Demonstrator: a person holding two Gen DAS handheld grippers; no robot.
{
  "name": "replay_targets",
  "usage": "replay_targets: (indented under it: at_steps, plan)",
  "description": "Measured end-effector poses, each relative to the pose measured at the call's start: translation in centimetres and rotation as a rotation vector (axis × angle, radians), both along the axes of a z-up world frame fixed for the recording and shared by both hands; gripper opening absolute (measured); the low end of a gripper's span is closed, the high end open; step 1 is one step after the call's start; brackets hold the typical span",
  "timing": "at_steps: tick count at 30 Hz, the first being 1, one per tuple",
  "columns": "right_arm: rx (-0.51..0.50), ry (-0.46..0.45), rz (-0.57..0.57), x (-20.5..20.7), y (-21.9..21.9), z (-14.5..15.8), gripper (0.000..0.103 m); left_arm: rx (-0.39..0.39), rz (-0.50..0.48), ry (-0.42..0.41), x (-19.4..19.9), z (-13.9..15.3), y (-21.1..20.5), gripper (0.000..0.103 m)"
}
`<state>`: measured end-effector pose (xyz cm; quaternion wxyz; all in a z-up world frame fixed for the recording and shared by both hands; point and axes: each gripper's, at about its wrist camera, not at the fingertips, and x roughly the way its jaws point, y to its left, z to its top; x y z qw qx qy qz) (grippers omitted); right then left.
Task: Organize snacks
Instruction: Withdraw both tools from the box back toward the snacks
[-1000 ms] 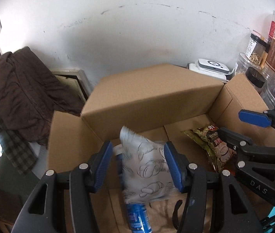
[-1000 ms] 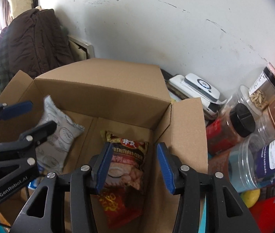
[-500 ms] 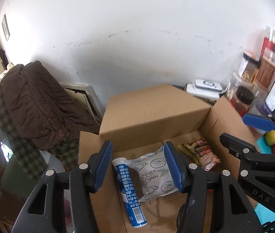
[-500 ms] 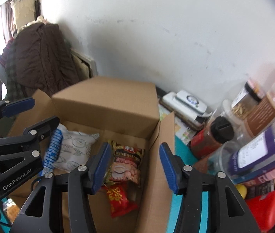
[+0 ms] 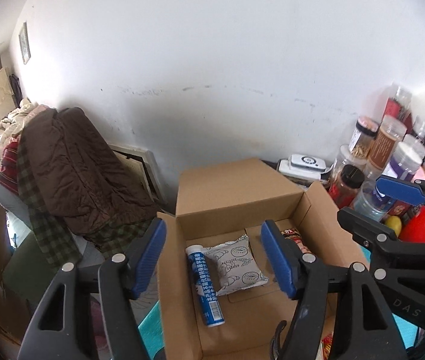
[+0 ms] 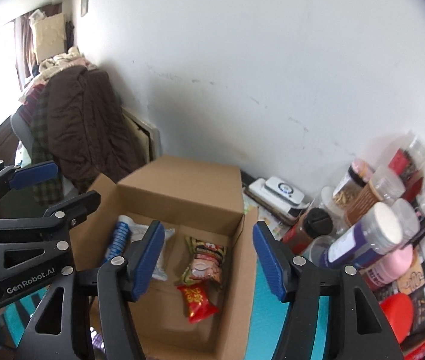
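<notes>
Scuffed white wall behind; my left tongs [image 5: 214,259] and right tongs [image 6: 208,259] just dropped their packets into the cardboard box [image 5: 236,192], both now empty and opening.

A teal table surface [image 6: 260,309] runs along the lower frame. An open cardboard box [image 6: 182,186] sits on it at centre. Clear snack jars [image 6: 371,234] crowd the right side, with a white device [image 6: 284,192] behind, near the wall.
</notes>
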<state>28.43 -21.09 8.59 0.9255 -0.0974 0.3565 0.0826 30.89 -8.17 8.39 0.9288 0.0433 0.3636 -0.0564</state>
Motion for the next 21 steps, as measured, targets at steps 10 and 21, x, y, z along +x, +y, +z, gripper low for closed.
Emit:
replay_targets:
  at_steps: [10,21]
  plan:
    - [0.022,-0.121,0.011,-6.1,0.3,4.5,0.084,-0.041,-0.005,-0.101,-6.3,4.7,1.7,0.081]
    - [0.047,-0.23,0.03,-13.2,0.1,6.9,0.097,-0.023,-0.008,-0.179,-13.1,7.0,2.6,0.081]
